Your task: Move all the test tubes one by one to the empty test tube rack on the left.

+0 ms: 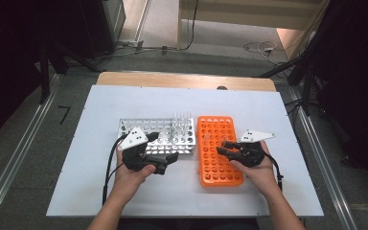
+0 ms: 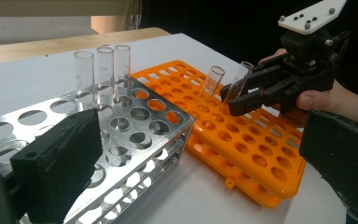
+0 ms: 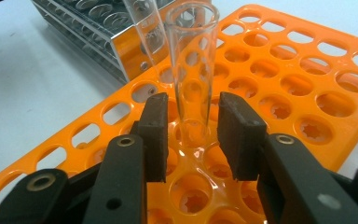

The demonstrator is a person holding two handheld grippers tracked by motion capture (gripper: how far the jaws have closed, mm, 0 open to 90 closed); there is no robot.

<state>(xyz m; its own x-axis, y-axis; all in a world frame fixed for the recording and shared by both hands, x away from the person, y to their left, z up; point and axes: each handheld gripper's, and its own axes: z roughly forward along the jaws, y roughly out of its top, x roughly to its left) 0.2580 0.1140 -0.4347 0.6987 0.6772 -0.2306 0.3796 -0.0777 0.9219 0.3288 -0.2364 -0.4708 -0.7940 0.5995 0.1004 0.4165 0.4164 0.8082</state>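
The glass test tube (image 3: 192,70) is standing in a hole of the orange rack (image 1: 219,165), leaning a bit, and it sits right between the two black jaws of the right gripper (image 3: 189,135). Those jaws are parted with a small gap on each side of the glass, so they're around it but not pinching it as far as I can see. From the left gripper view there's a second tube (image 2: 209,84) just beside it, also tilted in the orange rack, a little farther from the gripper. The orange rack lies flat on the white table (image 1: 96,191), right of the metal rack (image 1: 139,128), and the two racks are just beside each other, maybe touching at the edge. The metal rack has a handful of clear tubes (image 2: 103,70) standing upright at its far right corner. The left gripper (image 1: 168,160) hovers at the near edge of the metal rack, jaws spread wide with nothing in them. Both hands come in from the near side.
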